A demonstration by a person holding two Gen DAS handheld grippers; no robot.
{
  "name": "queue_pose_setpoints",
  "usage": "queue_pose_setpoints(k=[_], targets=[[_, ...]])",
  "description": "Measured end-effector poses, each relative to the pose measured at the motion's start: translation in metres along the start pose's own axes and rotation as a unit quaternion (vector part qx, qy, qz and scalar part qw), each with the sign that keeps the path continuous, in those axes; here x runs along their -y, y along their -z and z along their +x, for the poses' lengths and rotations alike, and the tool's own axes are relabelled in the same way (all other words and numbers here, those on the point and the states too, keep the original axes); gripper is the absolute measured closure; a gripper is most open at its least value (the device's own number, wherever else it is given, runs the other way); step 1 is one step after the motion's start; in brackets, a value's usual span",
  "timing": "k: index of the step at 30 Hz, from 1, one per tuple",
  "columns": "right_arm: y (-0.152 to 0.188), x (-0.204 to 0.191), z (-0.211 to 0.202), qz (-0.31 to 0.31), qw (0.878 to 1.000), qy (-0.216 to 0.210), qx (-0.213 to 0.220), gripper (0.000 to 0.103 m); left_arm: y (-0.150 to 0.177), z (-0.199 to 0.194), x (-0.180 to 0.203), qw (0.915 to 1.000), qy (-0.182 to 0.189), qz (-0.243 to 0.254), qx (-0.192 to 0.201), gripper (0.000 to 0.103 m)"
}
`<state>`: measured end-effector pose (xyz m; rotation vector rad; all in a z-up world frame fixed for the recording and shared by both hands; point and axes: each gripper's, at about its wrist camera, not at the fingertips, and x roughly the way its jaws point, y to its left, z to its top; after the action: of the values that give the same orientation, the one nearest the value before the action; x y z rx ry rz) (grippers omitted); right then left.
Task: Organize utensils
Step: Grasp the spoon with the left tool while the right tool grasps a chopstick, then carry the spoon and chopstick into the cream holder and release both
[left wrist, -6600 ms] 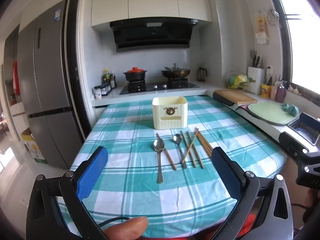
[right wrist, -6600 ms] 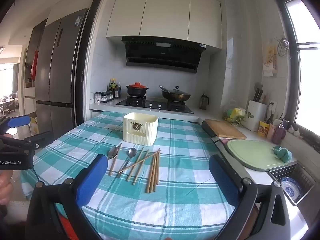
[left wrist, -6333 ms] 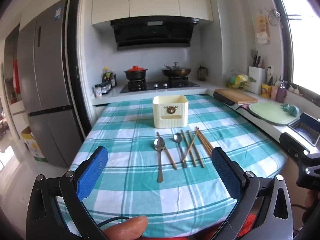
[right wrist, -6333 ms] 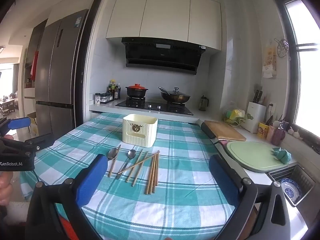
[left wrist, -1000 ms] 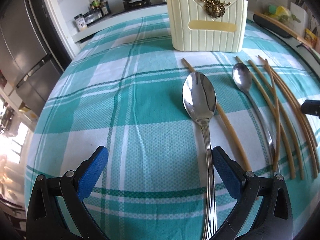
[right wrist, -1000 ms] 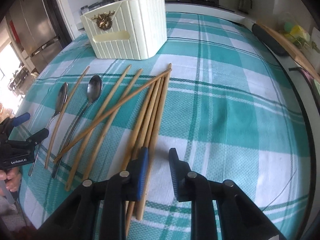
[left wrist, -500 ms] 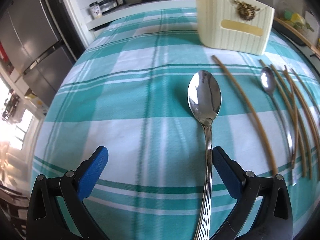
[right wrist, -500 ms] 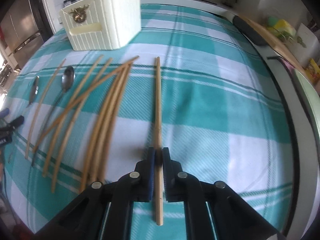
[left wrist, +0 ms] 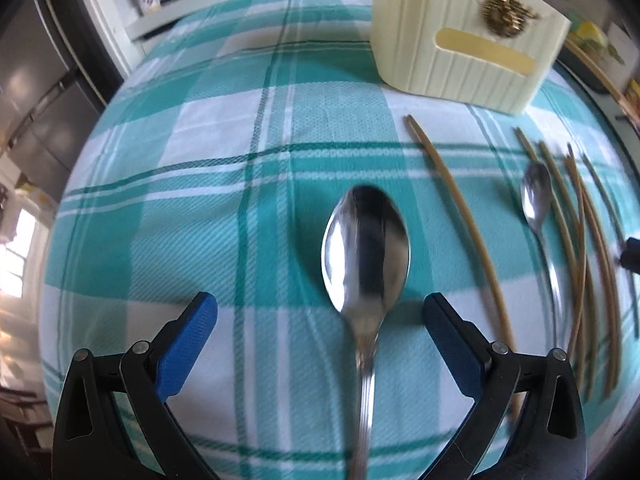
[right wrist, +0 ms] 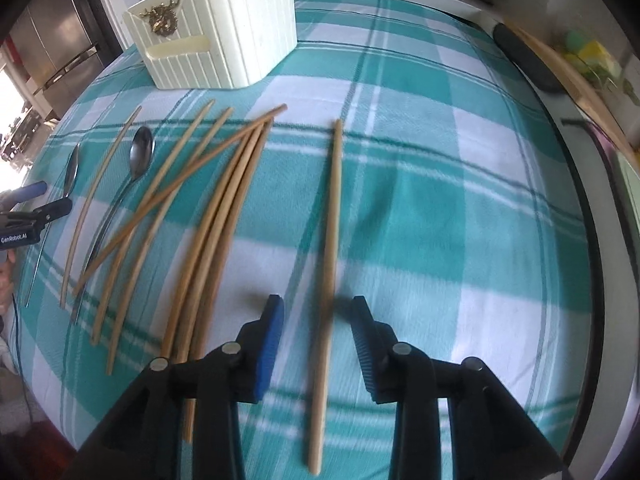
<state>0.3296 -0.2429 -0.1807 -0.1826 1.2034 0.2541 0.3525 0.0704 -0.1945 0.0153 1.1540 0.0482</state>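
A large metal spoon lies on the checked tablecloth, its handle running between the blue pads of my left gripper, which is open and not touching it. A smaller spoon and several wooden chopsticks lie to its right. In the right wrist view one chopstick lies apart from the bundle of chopsticks. It passes between the fingers of my right gripper, whose jaws are opening and stand clear of it. The cream utensil holder stands behind.
The teal checked tablecloth covers the table, whose right edge meets a counter with a wooden board. My left gripper shows at the left edge of the right wrist view. A fridge stands far left.
My right gripper, shut on the single chopstick half a second ago, has opened and let go of it. My left gripper has moved in over the large spoon, now much nearer.
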Motion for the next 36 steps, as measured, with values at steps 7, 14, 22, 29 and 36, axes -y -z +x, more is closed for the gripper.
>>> queue_pose_setpoints(k=[7, 14, 22, 29, 36], targets=[[-0.06, 0.006, 0.026, 0.014, 1.0, -0.007, 0.005, 0.096, -0.019, -0.004, 0.008, 0.9993, 0.03, 0.02, 0.004, 0.061], [-0.058, 0.001, -0.025, 0.031, 0.996, -0.032, 0.083, 0.096, -0.013, -0.042, -0.011, 0.9961, 0.061, 0.001, 0.064, 0.061], [-0.023, -0.018, -0.131, 0.002, 0.98, -0.04, 0.194, 0.096, 0.007, -0.135, -0.031, 0.9811, 0.101, -0.014, 0.164, 0.061], [-0.023, -0.026, -0.178, -0.007, 0.964, -0.056, 0.261, 0.096, -0.002, -0.181, -0.035, 0.9704, 0.133, -0.003, 0.202, 0.062], [-0.067, -0.018, -0.174, 0.056, 0.957, -0.145, 0.246, 0.096, -0.032, -0.207, -0.03, 0.9644, 0.133, 0.017, 0.228, 0.062]])
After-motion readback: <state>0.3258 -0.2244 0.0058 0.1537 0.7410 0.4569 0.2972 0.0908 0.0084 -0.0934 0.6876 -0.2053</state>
